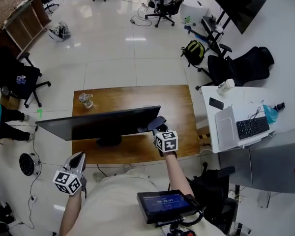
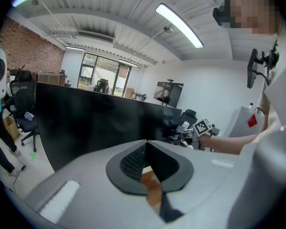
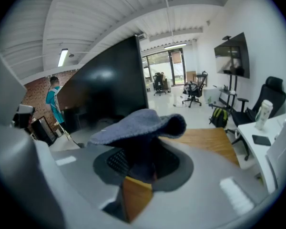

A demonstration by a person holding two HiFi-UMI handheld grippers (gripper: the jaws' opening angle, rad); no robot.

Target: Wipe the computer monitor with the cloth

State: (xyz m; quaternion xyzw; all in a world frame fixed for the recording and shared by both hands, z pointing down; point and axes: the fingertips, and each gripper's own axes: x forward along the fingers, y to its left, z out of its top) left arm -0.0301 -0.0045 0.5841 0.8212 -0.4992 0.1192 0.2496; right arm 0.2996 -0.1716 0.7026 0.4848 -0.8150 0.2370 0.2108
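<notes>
A black computer monitor (image 1: 101, 124) stands on a wooden desk (image 1: 179, 109), its dark screen (image 2: 95, 123) facing me. My right gripper (image 1: 157, 126) is shut on a grey-blue cloth (image 3: 143, 125) and holds it at the screen's right end, close to the right edge (image 3: 112, 80). The cloth (image 1: 156, 123) bulges out over the jaws. My left gripper (image 1: 77, 162) hangs low at the left, in front of the desk and away from the monitor, jaws together with nothing between them. From the left gripper view the right gripper (image 2: 193, 130) shows beside the screen.
A crumpled clear cup (image 1: 85, 100) lies on the desk behind the monitor. A white table (image 1: 236, 117) with a laptop (image 1: 227, 128) and keyboard (image 1: 252, 127) stands to the right. Office chairs (image 1: 246, 65) and a backpack (image 1: 193, 51) stand beyond. A person (image 3: 52, 104) stands far left.
</notes>
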